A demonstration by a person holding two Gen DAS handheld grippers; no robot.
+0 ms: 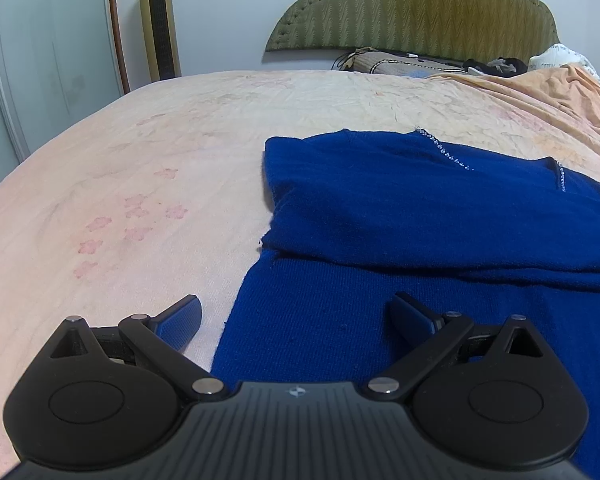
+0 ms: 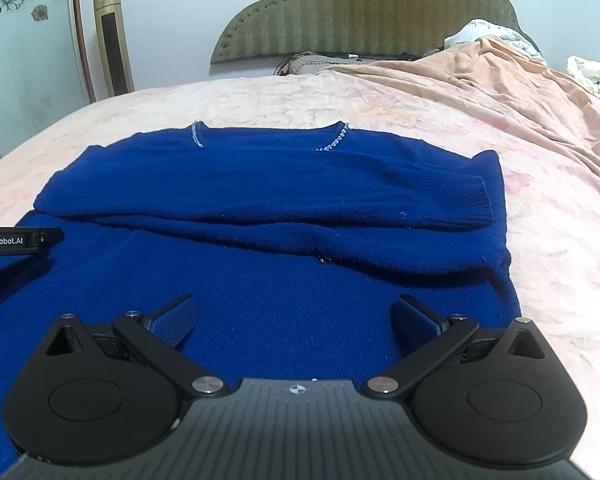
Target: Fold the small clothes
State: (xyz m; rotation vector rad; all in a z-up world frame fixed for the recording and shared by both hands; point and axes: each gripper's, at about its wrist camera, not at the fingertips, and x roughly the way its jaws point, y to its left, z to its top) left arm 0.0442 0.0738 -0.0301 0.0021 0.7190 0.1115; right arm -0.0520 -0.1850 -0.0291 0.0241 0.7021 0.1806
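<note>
A royal-blue knit sweater (image 2: pixel 268 184) lies flat on the bed, neckline with small beads at the far side. Both sleeves are folded across the chest, the ribbed cuff (image 2: pixel 478 204) lying at the right. It also shows in the left wrist view (image 1: pixel 420 216). My left gripper (image 1: pixel 296 312) is open and empty, low over the sweater's left hem edge. My right gripper (image 2: pixel 296 312) is open and empty above the sweater's lower middle. The left gripper's body (image 2: pixel 16 240) shows at the left edge of the right wrist view.
The bed has a peach floral sheet (image 1: pixel 140 168). A bunched peach blanket (image 2: pixel 500 92) and white bedding (image 2: pixel 588 72) lie at the right. A green padded headboard (image 2: pixel 364 12) stands behind, with a gold tower unit (image 2: pixel 112 40) and a glass door (image 1: pixel 40 60) at the left.
</note>
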